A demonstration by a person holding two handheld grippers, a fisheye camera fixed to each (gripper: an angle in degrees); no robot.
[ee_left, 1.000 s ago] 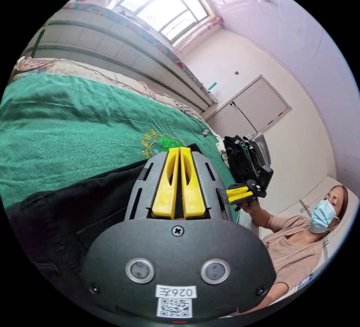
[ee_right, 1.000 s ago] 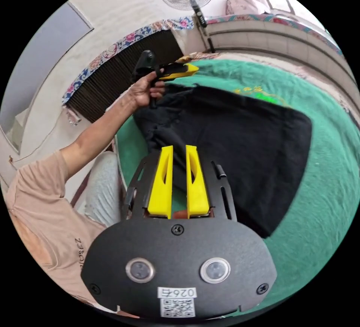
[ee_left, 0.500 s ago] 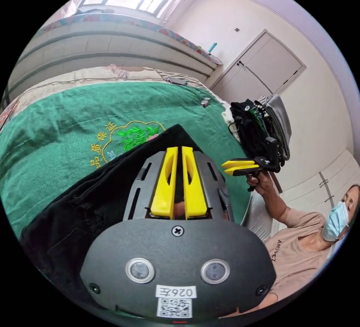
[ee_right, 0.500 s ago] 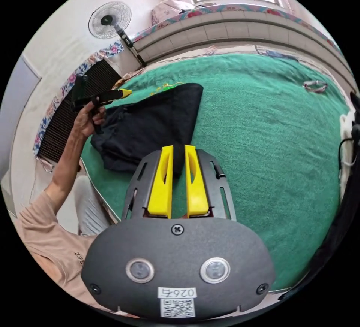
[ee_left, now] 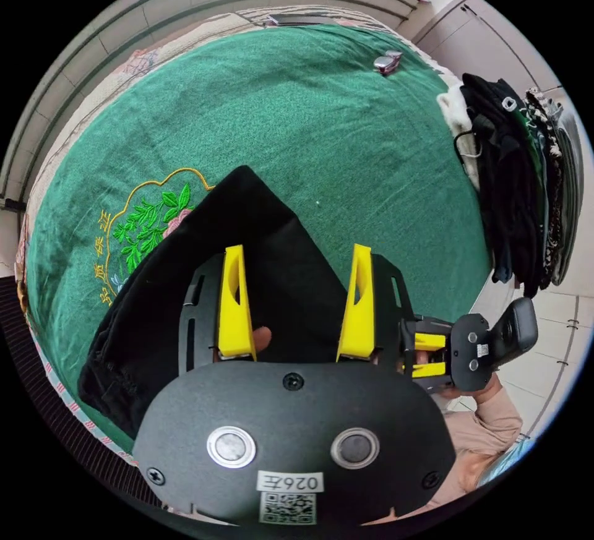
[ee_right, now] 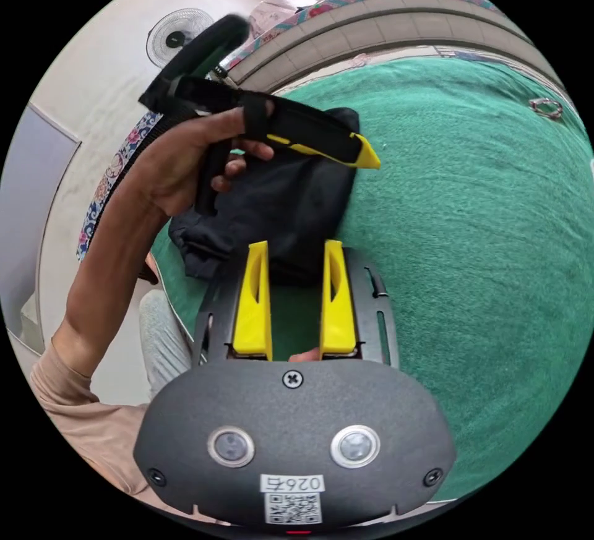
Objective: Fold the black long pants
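The black long pants (ee_left: 204,255) lie folded into a compact bundle on the green blanket (ee_left: 322,119), near its front edge. My left gripper (ee_left: 297,249) hovers over them, open, with nothing pinched between its jaws. My right gripper (ee_left: 428,354) is held by a hand just off the bed's edge to the right. In the right gripper view the folded pants (ee_right: 291,206) lie just beyond my open right gripper (ee_right: 296,244), which has green blanket (ee_right: 482,224) between its jaws. A hand holds the left gripper (ee_right: 368,159) above the bundle.
A stack of dark clothes (ee_left: 513,181) hangs at the blanket's right edge. A small metal object (ee_left: 387,62) and a flat dark item (ee_left: 297,20) lie at the far side. An embroidered emblem (ee_left: 148,224) shows beside the pants. A fan (ee_right: 176,39) stands by the wall.
Both grippers have opened and let go of the pants, which now rest folded on the blanket. The left gripper has swung over the bundle; the right has drawn close to it.
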